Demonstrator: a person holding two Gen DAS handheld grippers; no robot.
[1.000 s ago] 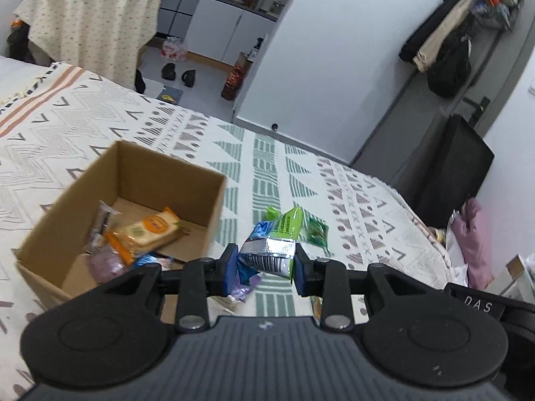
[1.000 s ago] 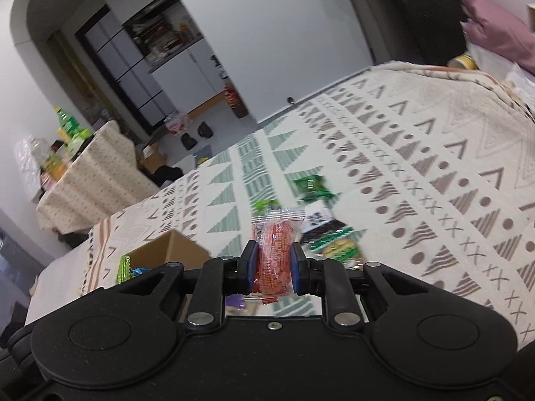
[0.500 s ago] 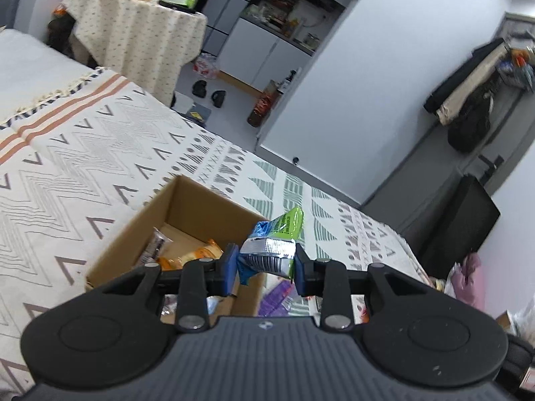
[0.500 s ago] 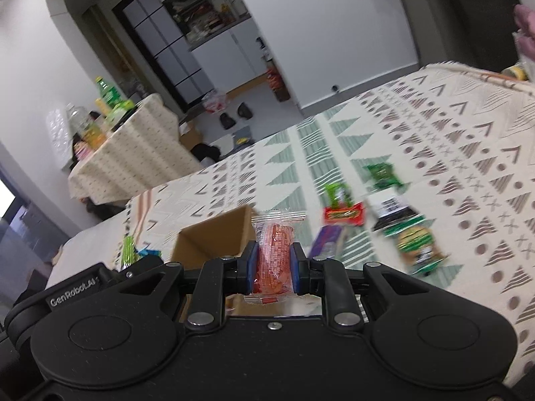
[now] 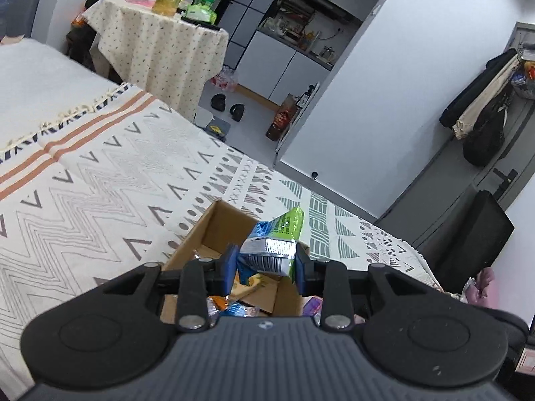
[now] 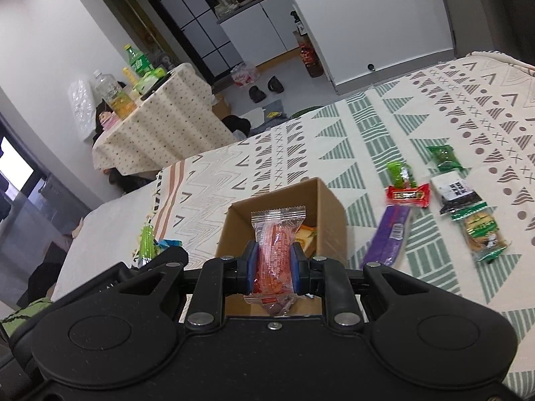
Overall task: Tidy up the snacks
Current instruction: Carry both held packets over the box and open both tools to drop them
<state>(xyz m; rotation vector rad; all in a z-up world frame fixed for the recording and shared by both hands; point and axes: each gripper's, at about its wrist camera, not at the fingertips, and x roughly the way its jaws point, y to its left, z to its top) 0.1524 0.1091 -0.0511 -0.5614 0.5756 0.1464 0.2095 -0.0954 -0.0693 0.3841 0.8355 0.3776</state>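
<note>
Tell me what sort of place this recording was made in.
Most likely a small flat or studio, lived in. The work surface looks like a bed under a patterned blanket, a kitchen nook with white cabinets opens off the same room, and coats hang by the wall.

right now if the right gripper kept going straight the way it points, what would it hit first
Most likely the cardboard box. The right gripper, shut on an orange snack packet, points at the box's open top, so the packet would probably meet the snacks inside or the far wall first. Depth is hard to judge in this fisheye view.
</note>
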